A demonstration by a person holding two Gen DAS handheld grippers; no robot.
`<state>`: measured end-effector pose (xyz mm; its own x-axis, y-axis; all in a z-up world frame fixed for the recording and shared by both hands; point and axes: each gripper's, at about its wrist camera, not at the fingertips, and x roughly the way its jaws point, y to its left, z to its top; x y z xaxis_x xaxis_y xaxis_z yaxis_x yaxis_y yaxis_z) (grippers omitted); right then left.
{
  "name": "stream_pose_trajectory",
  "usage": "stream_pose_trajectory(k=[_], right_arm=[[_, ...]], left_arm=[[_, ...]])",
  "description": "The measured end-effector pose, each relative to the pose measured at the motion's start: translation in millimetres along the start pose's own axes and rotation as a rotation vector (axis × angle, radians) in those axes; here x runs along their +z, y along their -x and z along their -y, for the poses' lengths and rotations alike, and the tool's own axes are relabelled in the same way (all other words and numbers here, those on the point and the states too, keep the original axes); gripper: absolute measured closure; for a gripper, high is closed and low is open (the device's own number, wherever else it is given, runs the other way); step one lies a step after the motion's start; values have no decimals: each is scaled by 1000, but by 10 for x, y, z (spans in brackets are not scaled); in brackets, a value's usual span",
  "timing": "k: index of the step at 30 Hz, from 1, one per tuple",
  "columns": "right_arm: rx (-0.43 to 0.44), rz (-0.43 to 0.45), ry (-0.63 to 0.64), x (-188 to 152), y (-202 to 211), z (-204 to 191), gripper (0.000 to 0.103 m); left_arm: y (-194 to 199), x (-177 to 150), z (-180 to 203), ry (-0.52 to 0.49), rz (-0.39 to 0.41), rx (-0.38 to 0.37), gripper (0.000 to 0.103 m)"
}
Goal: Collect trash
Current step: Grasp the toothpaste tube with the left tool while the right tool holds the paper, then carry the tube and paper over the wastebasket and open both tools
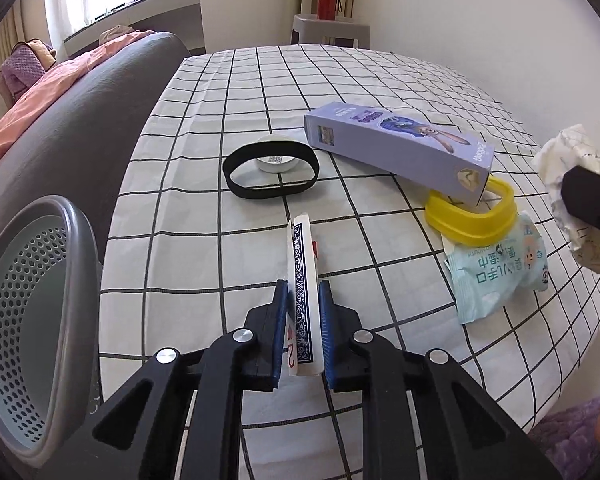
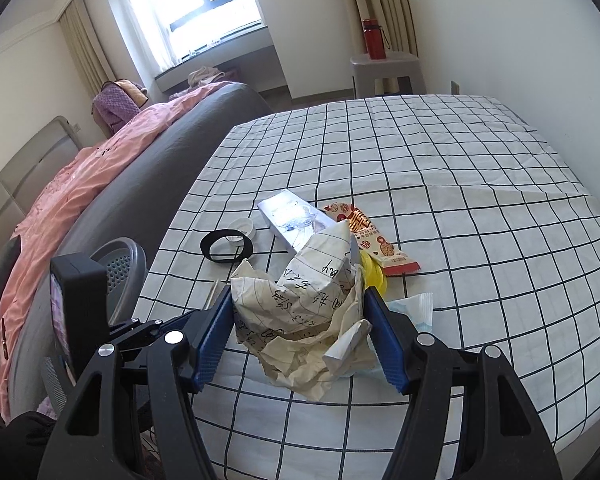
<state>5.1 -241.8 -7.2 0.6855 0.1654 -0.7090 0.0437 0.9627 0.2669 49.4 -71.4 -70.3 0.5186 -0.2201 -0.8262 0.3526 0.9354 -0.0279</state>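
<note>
My left gripper is shut on a small stack of playing cards, held on edge above the checked tablecloth. A grey perforated waste basket stands to its left, beside the table; it also shows in the right wrist view. My right gripper is shut on a crumpled ball of written paper, held above the table; the ball also shows at the right edge of the left wrist view.
On the table lie a purple carton, a black band, a white cap, a yellow ring, a pale blue wipes pack and a red snack wrapper. A bed lies left.
</note>
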Motion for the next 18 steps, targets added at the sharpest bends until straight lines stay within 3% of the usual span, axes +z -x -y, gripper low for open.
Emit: stream_pose_trajectory(k=[9, 18], right_arm=[[27, -14, 35, 16, -97, -263, 40], [117, -33, 184, 103, -309, -1112, 40]], left_arm=[[580, -6, -311, 23, 116, 50, 87], [990, -76, -1043, 124, 172, 152, 87]])
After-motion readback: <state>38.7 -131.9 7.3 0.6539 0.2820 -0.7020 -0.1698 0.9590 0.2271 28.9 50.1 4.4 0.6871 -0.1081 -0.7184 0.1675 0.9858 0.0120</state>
